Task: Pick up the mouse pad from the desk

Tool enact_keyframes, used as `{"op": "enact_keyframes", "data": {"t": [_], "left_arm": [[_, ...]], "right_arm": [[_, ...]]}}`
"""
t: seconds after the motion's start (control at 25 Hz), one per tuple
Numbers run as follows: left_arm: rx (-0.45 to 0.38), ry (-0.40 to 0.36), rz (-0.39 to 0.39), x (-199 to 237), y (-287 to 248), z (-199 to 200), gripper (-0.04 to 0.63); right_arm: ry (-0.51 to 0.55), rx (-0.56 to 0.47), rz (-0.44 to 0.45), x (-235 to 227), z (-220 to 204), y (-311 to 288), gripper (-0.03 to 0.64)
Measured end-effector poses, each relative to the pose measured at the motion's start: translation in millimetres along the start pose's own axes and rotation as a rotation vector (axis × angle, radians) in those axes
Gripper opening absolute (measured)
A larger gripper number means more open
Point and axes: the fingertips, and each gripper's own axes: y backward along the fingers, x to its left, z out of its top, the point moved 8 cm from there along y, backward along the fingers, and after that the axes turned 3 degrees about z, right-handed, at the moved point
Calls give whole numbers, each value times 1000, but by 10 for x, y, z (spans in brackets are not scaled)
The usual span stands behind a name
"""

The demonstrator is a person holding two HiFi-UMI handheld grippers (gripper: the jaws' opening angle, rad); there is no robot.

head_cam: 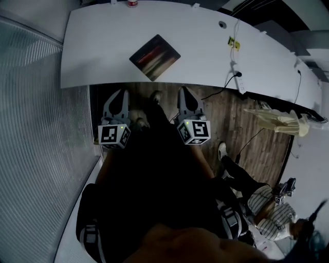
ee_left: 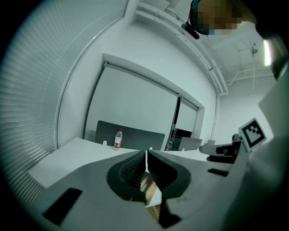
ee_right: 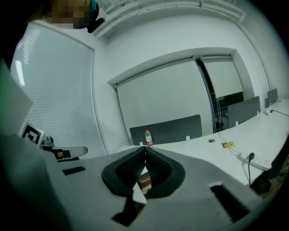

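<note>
- My left claw (ee_left: 146, 154) is fully closed. In the left gripper view its two dark pads meet at the tips with nothing between them.
- My right claw (ee_right: 145, 150) is the same: pads pressed tip to tip and nothing held.
- From the head view, both claws sit short of the near edge of the white desk (head_cam: 97, 56), above the wooden floor (head_cam: 247, 128). The left one (head_cam: 122, 92) and the right one (head_cam: 183, 90) point towards the desk side by side.
- The mouse pad (head_cam: 154, 57) lies flat on the desk, close to its near edge and turned cornerwise like a diamond. It is dark with a reddish sheen. It is ahead of the claws, roughly between their two lines, and neither touches it.
- A small bottle with a red label (head_cam: 132, 3) stands at the far edge of the desk, well apart from the pad. Both gripper views show it upright in front of a dark partition (ee_left: 131, 135).
- To the right on the desk, a cable (head_cam: 237, 76) runs over the edge.
- A person in a striped sleeve (head_cam: 272, 210) is at the lower right.
</note>
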Motion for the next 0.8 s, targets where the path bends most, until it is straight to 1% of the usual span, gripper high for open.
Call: {"op": "enact_keyframes", "data": {"t": [0.12,0.2,0.28,0.36,0.44,0.6,0.68,0.8], "left_arm": [[2,14,21,-10,-232,178,12],[-5,13,31,6,-402,236,12],[-1,-4,30,45,-607,204,12],[15,-15,31,70,-804,170,12],[29,-19,34,59,-978,173,12],[23,-23,48,-43,-1260,256,12],[39,-36,51,-74,-1378,226,12],[76,-33,74,-37,-1533,109,12]], "right_arm": [[-20,8,12,-124,2,-220,0],[-13,32,-8,-271,22,-368,0],[-12,49,-30,-457,61,-525,0],[-15,59,-31,-617,103,-669,0],[-20,73,-24,-760,105,-783,0],[-20,102,-1,-1011,46,-960,0],[-30,121,11,-1109,-11,-1031,0],[-43,152,18,-1238,-71,-1158,0]]}}
